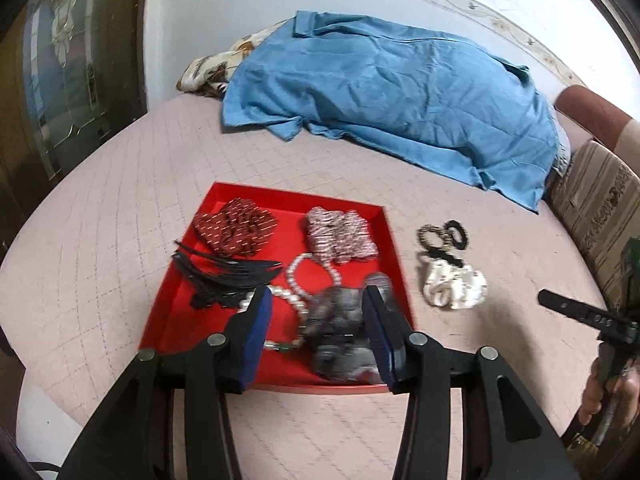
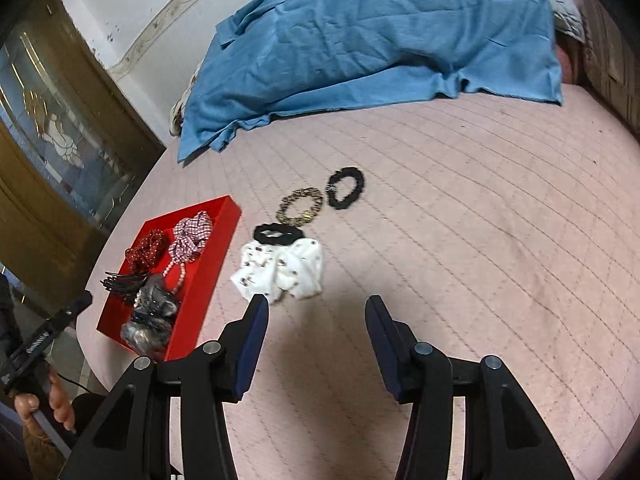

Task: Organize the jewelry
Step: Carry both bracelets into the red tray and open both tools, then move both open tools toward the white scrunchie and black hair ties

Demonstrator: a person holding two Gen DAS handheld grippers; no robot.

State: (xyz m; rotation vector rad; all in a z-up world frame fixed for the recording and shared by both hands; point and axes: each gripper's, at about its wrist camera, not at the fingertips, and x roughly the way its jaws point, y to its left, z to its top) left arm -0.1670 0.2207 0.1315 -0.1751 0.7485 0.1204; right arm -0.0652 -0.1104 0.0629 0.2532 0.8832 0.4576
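1. Two claws are in view: the left claw (image 1: 318, 312) hangs over the near end of the red tray (image 1: 390, 240), fingers apart, with a blurred grey scrunchie (image 1: 340, 332) between them; whether they touch it I cannot tell.
2. Inside the tray lie a dark red scrunchie (image 1: 236, 226), a checked scrunchie (image 1: 340, 234), black clips (image 1: 224, 272) and a pearl strand (image 1: 294, 280).
3. The right claw (image 2: 316, 320) stands apart and empty above the pink bed (image 2: 480, 260).
4. Just beyond it lie a white scrunchie (image 2: 284, 272), a black band (image 2: 278, 234), a gold band (image 2: 300, 208) and a second black band (image 2: 346, 188).
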